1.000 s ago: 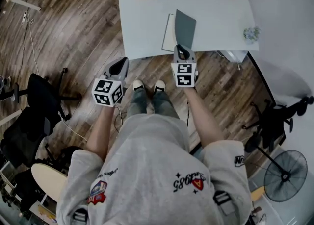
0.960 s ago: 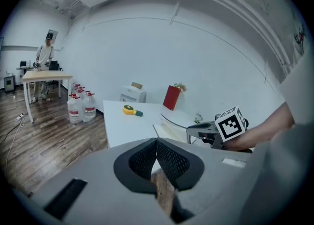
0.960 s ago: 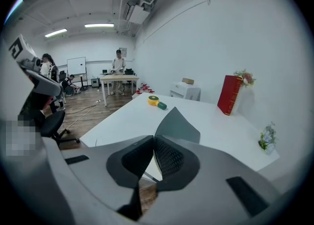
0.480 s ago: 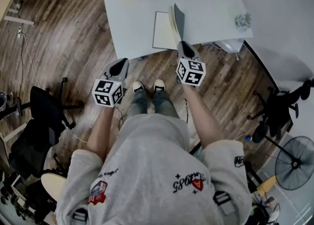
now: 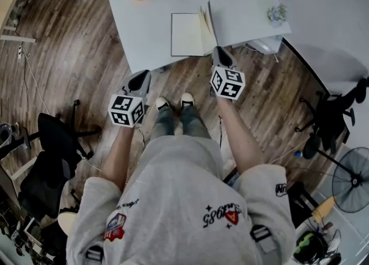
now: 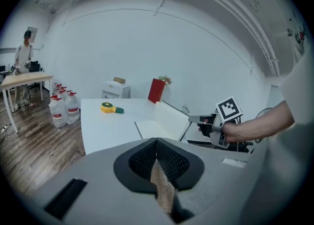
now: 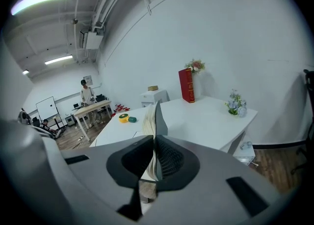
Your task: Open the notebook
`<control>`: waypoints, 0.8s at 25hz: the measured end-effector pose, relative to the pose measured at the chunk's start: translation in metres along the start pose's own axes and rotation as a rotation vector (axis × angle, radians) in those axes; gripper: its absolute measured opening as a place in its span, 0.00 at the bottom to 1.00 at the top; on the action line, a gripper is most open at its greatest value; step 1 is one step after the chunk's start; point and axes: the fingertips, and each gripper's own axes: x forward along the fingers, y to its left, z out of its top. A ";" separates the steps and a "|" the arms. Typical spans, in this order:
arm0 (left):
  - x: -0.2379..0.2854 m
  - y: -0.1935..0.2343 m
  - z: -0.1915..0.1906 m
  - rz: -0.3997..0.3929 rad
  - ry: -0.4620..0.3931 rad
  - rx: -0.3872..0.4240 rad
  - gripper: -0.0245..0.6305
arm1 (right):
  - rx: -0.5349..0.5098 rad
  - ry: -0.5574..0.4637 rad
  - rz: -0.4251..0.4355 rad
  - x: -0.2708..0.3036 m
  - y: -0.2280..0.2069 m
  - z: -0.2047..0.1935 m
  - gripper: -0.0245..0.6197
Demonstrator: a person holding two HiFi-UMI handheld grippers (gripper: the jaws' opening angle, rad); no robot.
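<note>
White table [image 5: 144,21] near edge carries the notebook [image 5: 185,34], left page flat, cover and a sheaf of pages upright, pinched in right gripper [image 5: 217,50] jaws; left gripper [image 5: 143,74] jaws together, empty, over wood floor [image 5: 86,56].

Left tool [image 5: 143,74] closed, right tool [image 5: 218,51] clamped.

Notebook [image 5: 187,34]: dark grey cover, cream pages. Tabletop [image 5: 161,10]: white. My left tongs [image 5: 142,76] and right tongs [image 5: 218,51]: grey, with black-and-white square markers. Floor [image 5: 75,56]: brown wood grain.
</note>
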 end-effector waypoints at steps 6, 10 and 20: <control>0.007 -0.009 -0.001 -0.016 0.016 0.011 0.04 | 0.071 -0.003 -0.058 -0.005 -0.036 -0.005 0.08; 0.011 -0.013 -0.003 -0.019 0.025 0.018 0.04 | 0.060 0.004 -0.072 -0.005 -0.053 -0.009 0.08; 0.022 -0.015 -0.011 -0.017 0.064 0.026 0.04 | 0.142 0.038 -0.121 0.002 -0.097 -0.029 0.08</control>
